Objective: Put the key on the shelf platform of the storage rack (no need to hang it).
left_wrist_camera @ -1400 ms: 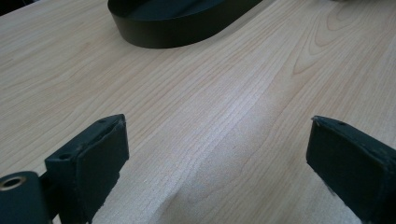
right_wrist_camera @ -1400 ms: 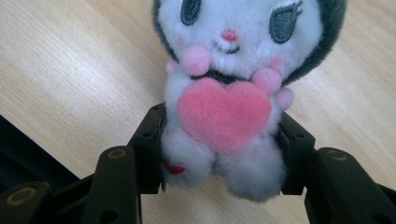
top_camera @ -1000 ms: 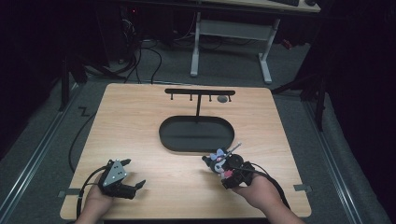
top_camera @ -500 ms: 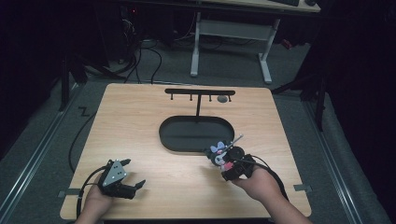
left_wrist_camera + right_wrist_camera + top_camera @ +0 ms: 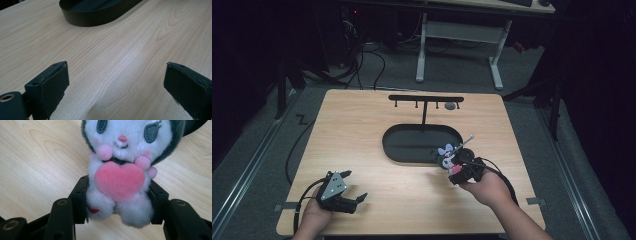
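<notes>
No readable text, label, brand, number or sign on anything here.

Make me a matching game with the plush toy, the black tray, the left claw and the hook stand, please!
Things:
1. plush toy
2. black oval tray
3. left claw
4. hook stand

Descriptions:
A. open, with nothing between its jaws
B. rises at the far side of the tray
C. lies in the middle of the table
D. squeezed in the right claw

Pairs: 1-D, 2-C, 3-A, 4-B
</notes>
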A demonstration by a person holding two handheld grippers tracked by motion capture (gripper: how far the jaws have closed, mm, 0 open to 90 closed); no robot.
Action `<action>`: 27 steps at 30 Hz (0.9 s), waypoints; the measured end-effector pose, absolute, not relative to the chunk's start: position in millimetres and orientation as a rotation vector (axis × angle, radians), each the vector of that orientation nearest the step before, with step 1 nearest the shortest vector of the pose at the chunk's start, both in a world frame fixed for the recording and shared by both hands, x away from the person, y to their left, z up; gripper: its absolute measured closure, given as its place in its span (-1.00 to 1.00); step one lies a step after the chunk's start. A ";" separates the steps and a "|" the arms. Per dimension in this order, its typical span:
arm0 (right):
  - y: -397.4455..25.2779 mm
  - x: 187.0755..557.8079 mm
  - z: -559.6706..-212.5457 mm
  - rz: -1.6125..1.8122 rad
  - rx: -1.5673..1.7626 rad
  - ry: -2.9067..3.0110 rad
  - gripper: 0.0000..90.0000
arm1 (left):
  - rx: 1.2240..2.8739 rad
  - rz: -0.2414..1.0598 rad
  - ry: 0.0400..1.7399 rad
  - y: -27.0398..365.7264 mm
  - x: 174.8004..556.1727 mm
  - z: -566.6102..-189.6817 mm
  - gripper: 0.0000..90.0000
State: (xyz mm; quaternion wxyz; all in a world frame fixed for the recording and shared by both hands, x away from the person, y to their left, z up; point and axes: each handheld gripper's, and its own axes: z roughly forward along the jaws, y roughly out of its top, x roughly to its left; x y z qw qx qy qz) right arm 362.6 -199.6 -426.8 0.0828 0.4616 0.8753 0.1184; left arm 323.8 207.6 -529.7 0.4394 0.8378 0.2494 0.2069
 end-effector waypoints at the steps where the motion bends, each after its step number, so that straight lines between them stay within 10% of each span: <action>1: -199.4 364.5 -427.0 0.352 1.380 2.611 0.05 | 2.080 0.513 0.622 208.0 324.0 -529.7 -0.85; 27: -183.3 419.3 -421.9 0.374 1.366 2.574 0.05 | 2.075 0.514 0.627 210.1 322.6 -529.3 -0.85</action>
